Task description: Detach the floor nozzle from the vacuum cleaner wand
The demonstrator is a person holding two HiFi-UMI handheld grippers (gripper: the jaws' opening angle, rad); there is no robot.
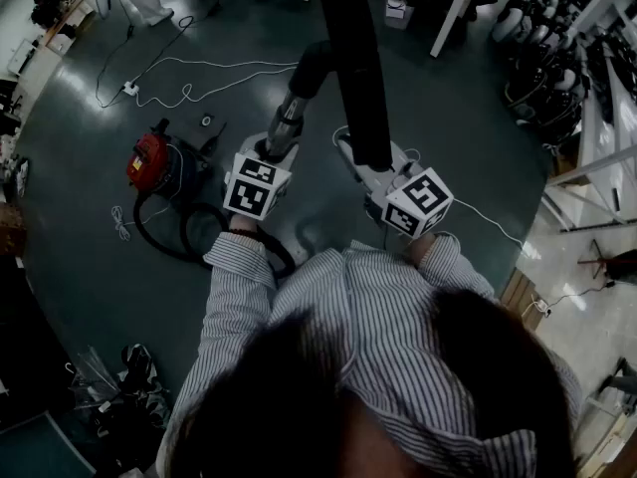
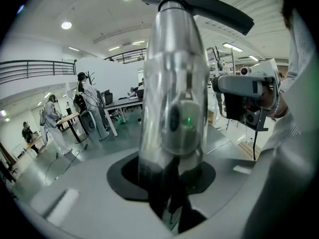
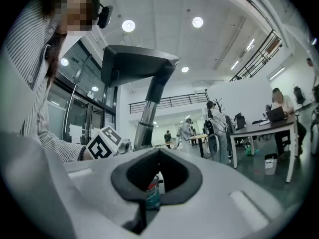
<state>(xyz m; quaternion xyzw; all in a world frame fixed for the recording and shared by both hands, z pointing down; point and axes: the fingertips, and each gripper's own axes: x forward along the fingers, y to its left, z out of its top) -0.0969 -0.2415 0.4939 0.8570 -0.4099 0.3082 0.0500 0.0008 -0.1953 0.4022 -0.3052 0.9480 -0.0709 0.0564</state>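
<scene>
Left tongs (image 2: 169,185) clamping wand (image 2: 174,78), right tongs (image 3: 157,176) closed

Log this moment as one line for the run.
left claw shut on wand | right claw empty, off wand | floor nozzle attached, raised | vacuum cleaner on floor

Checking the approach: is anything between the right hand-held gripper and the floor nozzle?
Nothing visible. The floor nozzle shows above the right hand-held gripper, open air between; the left hand-held gripper clamps the wand.
</scene>
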